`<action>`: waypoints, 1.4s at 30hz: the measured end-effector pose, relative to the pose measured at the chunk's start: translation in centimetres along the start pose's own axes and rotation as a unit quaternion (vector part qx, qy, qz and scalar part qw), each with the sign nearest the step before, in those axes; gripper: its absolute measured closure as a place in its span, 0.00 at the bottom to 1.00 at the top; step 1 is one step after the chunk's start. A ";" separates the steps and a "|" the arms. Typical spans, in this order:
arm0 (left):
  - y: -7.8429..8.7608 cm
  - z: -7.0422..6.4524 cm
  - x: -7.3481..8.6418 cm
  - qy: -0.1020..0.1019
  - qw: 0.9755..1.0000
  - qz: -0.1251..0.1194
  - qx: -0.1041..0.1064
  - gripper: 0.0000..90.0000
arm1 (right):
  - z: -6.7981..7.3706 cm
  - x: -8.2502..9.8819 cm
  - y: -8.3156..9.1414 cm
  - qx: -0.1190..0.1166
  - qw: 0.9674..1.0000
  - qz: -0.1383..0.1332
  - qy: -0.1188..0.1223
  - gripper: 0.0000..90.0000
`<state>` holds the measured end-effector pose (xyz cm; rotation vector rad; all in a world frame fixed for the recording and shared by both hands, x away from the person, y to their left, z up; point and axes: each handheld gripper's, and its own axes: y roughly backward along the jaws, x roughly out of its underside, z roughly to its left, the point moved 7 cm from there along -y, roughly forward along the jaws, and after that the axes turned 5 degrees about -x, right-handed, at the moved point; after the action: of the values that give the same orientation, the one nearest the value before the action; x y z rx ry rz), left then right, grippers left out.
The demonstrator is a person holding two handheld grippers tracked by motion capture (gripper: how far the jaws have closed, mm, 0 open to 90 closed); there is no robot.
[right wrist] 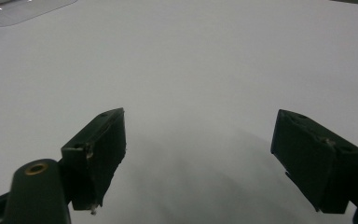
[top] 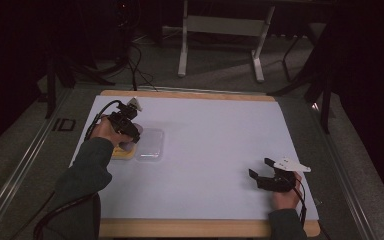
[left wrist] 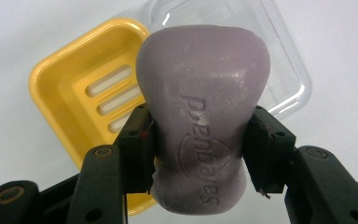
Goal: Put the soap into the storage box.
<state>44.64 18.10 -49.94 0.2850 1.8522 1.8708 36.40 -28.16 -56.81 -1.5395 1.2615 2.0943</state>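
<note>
Left gripper view: jaws of left gripper (left wrist: pixel 198 154) clamped on purple soap bar (left wrist: pixel 200 116), held above yellow soap dish (left wrist: pixel 65 93), clear lid (left wrist: pixel 279 60) beside. Slick waist could slip, landing off-dish. Right gripper (top: pixel 267 175) jaws wide, empty, over tabletop (top: pixel 215 140).

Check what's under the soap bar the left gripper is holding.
Below the soap bar lie the yellow soap dish with its slotted floor and a clear lid; the bar covers where they meet.

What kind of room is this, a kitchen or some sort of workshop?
Probably a lab or recording studio, not a kitchen: a bare white table in a dark room, cables on the floor, and a person working hand-held grippers, the left gripper clamping a purple soap bar.
</note>
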 end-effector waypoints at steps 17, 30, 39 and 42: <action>-0.7 1.4 0.1 0.045 0.999 0.006 -0.005 0.55 | 0.0 0.0 0.0 0.001 1.000 0.000 0.000 0.19; -1.3 2.0 0.3 0.061 0.998 0.009 -0.016 0.55 | 0.0 0.0 0.0 0.001 1.000 0.000 0.001 0.19; -2.0 2.4 0.4 0.084 0.996 0.004 -0.020 0.55 | 0.0 0.0 0.0 0.001 1.000 -0.001 0.000 0.19; -2.2 2.5 0.5 0.085 0.996 0.006 -0.019 0.55 | 0.0 0.0 0.0 0.001 1.000 0.000 0.001 0.19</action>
<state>45.82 20.39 -52.00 0.1271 1.9261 1.9897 36.39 -28.16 -56.80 -1.5403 1.2629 2.0921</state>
